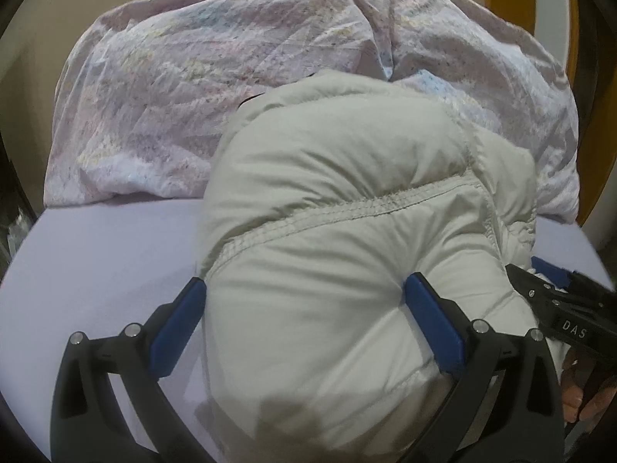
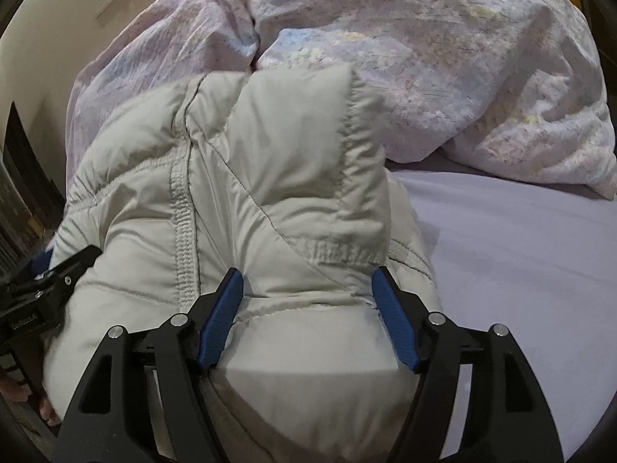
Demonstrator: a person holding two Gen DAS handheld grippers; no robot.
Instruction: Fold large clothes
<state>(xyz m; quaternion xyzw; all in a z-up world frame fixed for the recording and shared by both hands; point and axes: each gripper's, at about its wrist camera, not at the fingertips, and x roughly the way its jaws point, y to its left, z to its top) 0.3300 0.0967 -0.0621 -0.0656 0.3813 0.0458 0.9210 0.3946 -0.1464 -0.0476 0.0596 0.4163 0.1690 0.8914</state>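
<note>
A pale grey puffer jacket (image 1: 327, 193) lies bunched into a thick bundle on the lilac bed sheet (image 1: 96, 250). My left gripper (image 1: 304, 308) stands wide over its near end. The left pad rests at the jacket's edge and the right pad dents the padding without clamping. In the right wrist view the jacket (image 2: 270, 173) shows a folded sleeve or flap on top. My right gripper (image 2: 308, 301) straddles a puffed ridge with its jaws apart, and the fabric bulges between the blue pads. Each gripper also shows at the other view's edge: the right gripper (image 1: 559, 308), the left gripper (image 2: 50, 281).
A crumpled floral duvet (image 1: 193, 96) is heaped behind the jacket, across the back of the bed (image 2: 443, 77). Bare sheet (image 2: 520, 250) lies to the right. A hand (image 1: 582, 397) holds the right gripper. Dark furniture (image 2: 23, 177) stands at the left by a cream wall.
</note>
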